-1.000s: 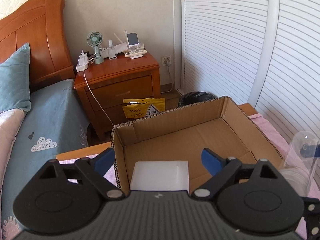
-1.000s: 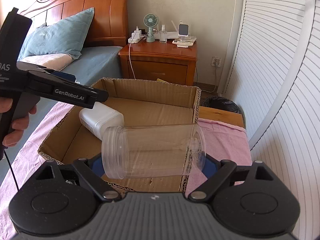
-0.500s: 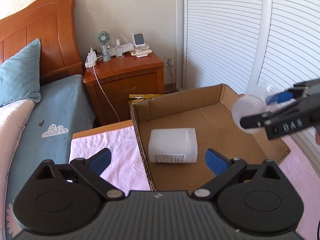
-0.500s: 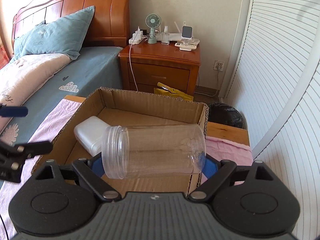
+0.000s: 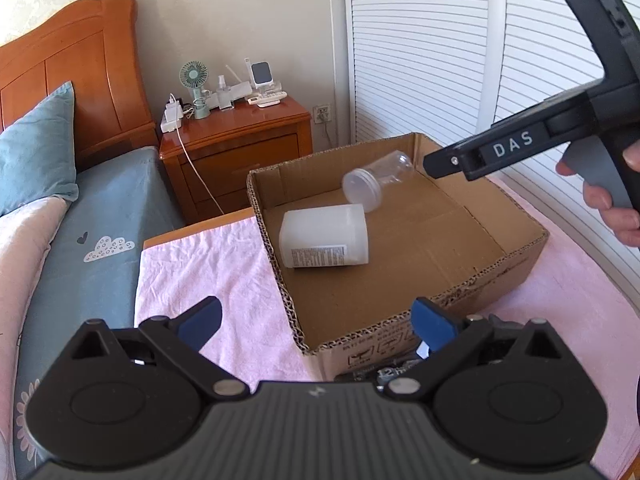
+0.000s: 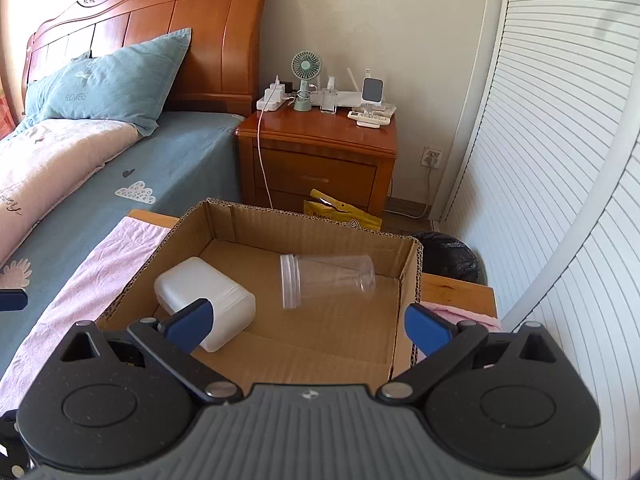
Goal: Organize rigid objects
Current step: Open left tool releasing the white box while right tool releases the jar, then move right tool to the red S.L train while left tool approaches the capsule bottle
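Note:
An open cardboard box point(image 5: 516, 256) point(image 6: 412, 280) stands on a pink cloth. Inside it lie a white plastic container point(image 5: 324, 236) point(image 6: 206, 300) and a clear plastic jar point(image 5: 378, 184) point(image 6: 328, 280), both on their sides. My right gripper point(image 6: 308, 324) hangs over the box's near edge, its jaws opening, with nothing between them; the jar lies free beyond it. From the left wrist view the right gripper's black body point(image 5: 532, 148) is held by a hand above the box. My left gripper point(image 5: 316, 320) is open and empty, at the box's near left corner.
A bed with blue sheet point(image 6: 120, 184) and pillow lies left. A wooden nightstand point(image 6: 320, 160) with a fan and chargers stands behind the box. A yellow bag point(image 6: 344, 216) and black bin point(image 6: 452, 256) sit on the floor. White slatted doors point(image 6: 560, 160) run along the right.
The right gripper let go of the clear jar, which now lies inside the box. The left gripper drew back from the box, leaving the white container inside.

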`<action>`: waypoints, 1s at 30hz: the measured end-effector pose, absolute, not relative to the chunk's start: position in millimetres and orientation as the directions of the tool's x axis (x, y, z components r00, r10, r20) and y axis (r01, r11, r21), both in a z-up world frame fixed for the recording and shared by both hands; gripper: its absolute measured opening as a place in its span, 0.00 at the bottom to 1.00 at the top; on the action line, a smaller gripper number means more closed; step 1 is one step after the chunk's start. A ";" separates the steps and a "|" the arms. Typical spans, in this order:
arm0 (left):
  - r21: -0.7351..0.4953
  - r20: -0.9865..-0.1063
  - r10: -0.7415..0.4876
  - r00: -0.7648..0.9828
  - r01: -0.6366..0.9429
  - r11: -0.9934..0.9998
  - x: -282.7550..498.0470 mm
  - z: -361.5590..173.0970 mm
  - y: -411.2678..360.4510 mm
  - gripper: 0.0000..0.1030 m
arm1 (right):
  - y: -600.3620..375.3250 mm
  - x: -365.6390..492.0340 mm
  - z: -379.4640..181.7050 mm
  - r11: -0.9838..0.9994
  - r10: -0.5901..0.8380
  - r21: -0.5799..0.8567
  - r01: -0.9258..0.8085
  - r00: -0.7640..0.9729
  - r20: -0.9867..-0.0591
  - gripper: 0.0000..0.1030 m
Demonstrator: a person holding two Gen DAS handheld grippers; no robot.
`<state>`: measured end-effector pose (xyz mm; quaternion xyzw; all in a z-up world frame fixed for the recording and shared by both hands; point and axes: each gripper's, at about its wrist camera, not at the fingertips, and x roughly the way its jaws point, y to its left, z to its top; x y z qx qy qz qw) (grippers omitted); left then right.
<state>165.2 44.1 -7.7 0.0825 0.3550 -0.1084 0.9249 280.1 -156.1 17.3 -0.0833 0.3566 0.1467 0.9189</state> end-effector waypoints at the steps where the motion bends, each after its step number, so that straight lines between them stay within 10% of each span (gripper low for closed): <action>1: 0.075 -0.676 -0.139 0.724 0.255 0.964 161.8 -7.7 43.8 0.97 | -157.3 273.3 19.2 0.943 0.217 -0.043 -0.331 0.704 -0.676 1.00; 30: 0.038 -0.688 -0.070 0.723 0.132 0.991 59.9 -56.7 35.1 0.98 | -202.6 95.2 -83.3 0.962 0.181 0.034 -0.271 0.539 -0.822 1.00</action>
